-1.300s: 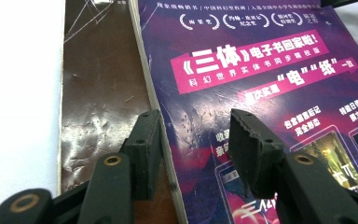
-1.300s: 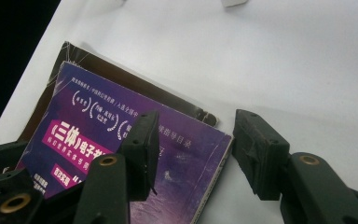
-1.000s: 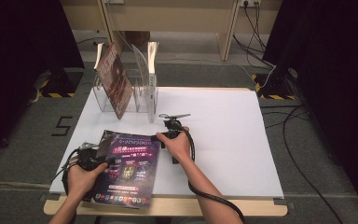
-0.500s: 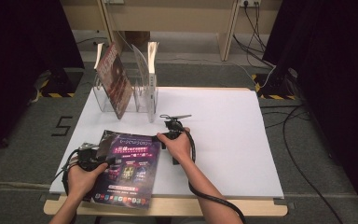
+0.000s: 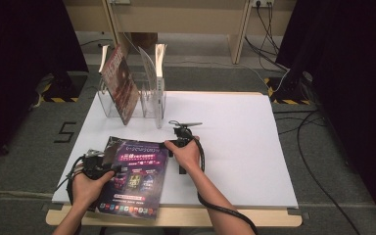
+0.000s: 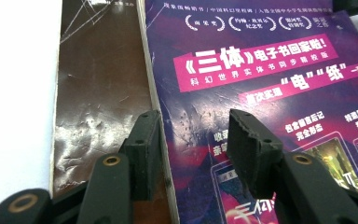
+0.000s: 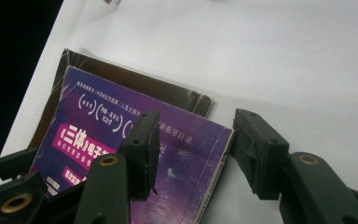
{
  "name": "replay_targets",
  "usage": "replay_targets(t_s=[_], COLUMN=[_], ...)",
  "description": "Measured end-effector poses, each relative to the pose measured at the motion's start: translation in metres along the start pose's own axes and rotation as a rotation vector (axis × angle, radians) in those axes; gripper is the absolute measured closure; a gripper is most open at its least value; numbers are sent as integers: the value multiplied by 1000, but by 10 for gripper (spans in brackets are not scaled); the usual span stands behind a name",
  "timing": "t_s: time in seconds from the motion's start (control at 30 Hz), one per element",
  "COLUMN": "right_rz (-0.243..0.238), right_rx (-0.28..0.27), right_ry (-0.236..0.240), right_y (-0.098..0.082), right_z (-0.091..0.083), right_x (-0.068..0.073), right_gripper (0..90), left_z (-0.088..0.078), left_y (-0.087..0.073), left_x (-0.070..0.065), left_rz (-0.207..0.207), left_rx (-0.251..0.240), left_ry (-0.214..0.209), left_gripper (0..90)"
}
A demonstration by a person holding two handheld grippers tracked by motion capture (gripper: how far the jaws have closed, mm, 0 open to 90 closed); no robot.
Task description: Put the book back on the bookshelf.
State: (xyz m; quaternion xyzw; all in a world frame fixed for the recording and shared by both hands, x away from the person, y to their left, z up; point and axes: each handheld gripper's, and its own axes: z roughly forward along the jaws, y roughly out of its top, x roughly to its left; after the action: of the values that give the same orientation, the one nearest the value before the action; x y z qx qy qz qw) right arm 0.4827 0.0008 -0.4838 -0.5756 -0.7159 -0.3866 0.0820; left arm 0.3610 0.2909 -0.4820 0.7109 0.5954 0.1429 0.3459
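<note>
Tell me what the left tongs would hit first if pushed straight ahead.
Probably the glossy purple magazine: the left tongs straddle its left edge, open, with the brown cover beneath. Depth is unclear, so they might skim above it.

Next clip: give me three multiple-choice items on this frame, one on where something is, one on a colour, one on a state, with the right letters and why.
1. Where does the purple magazine lie?
A. at the table's near left
B. inside the clear rack
C. on the floor

2. What colour is the table top?
A. green
B. white
C. black

3. How do the jaws of the right hand-held gripper stand?
A. shut tight on a cup
B. hidden by a cloth
C. apart, astride the magazine's edge

Key: 1 A, it lies flat by the near edge; 2 B, the bare surface is white; 3 C, the right gripper view shows a gap with the magazine's edge between them.
</note>
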Motion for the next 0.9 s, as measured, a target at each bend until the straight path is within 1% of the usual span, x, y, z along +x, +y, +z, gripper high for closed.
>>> replay_targets(t_s=[0.07,0.17,0.23,0.3,0.33,0.4,0.43,0.5,0.53,0.57,0.67,0.77,0.83,0.9], right_rz=[7,11,7,18,19,54,63,62,59,44,52,57,47,26], right_rx=[3,4,6,8,9,11,9,14,17,18,22,29,36,43], right_ry=[3,-6,-15,-23,-20,-10,-8,-11,-21,-27,-22,-25,-26,-29], right_y=[-1,-2,-2,-3,-3,-2,-2,-2,-3,-3,-3,-3,-2,-2], right_z=[0,0,-1,-1,-1,-2,-2,-2,-3,-3,-4,-4,-4,-4], right_x=[1,2,3,4,4,2,2,2,3,3,2,3,3,2], right_gripper=[522,522,522,522,522,525,529,535,536,536,537,537,541,567], left_z=[0,0,0,0,0,0,0,0,0,0,0,0,0,0], left_y=[0,0,0,0,0,0,0,0,0,0,0,0,-1,-1], left_x=[0,1,0,-1,-1,-3,-3,-3,-3,-3,-3,-3,-3,-2], left_rz=[-2,-5,-4,-3,3,8,7,5,3,2,10,8,6,8], left_rx=[3,-1,2,3,6,3,1,0,0,-1,2,-1,-4,-6], left_ry=[-3,-5,-2,4,8,15,16,14,13,14,17,17,14,8], left_gripper=[540,540,540,541,541,542,542,543,543,543,544,543,544,543])
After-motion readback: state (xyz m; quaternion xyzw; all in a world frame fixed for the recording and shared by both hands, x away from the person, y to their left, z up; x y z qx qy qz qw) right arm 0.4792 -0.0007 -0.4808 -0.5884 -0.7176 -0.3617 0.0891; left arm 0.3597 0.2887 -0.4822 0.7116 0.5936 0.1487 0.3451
